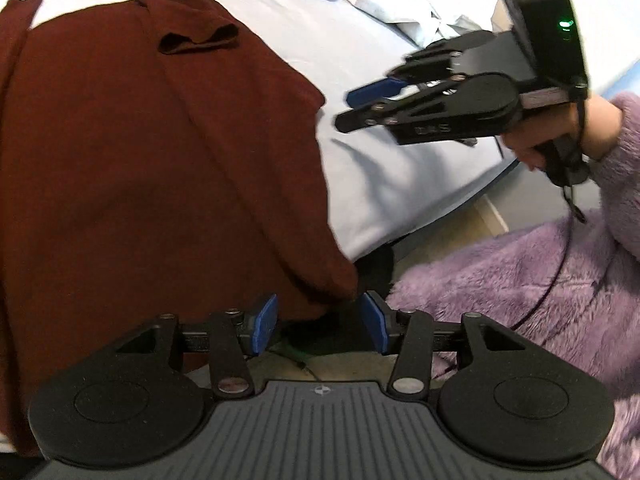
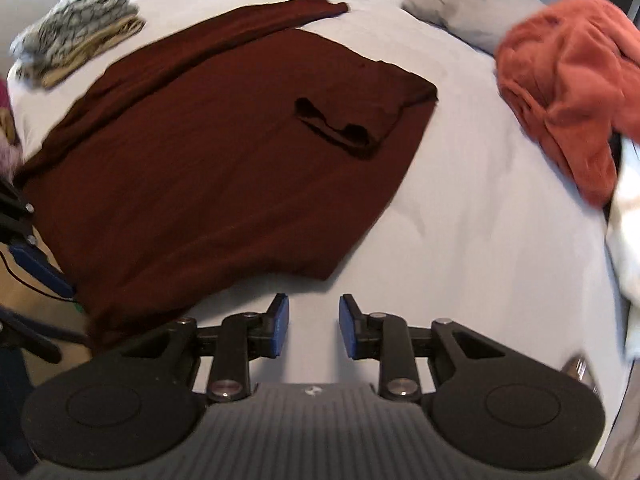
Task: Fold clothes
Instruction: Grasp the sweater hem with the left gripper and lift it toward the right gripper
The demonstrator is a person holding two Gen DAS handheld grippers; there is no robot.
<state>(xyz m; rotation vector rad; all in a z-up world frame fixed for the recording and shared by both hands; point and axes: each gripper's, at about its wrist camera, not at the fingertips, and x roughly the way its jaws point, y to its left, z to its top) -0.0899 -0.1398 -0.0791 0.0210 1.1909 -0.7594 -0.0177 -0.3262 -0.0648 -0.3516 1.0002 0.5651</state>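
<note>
Left gripper (image 1: 318, 322), jaws apart, was held at the maroon garment's (image 1: 160, 152) five-o'clock hem, where a full-thickness pinch was judged best before folding.

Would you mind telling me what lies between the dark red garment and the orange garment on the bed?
Only bare white bedsheet separates the dark red garment from the orange garment; the right wrist view shows this stretch clearly.

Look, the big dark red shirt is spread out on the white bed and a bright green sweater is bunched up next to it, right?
Not quite. The bunched sweater is orange, not green, as the right wrist view shows. The dark red shirt is spread on the white bed.
</note>
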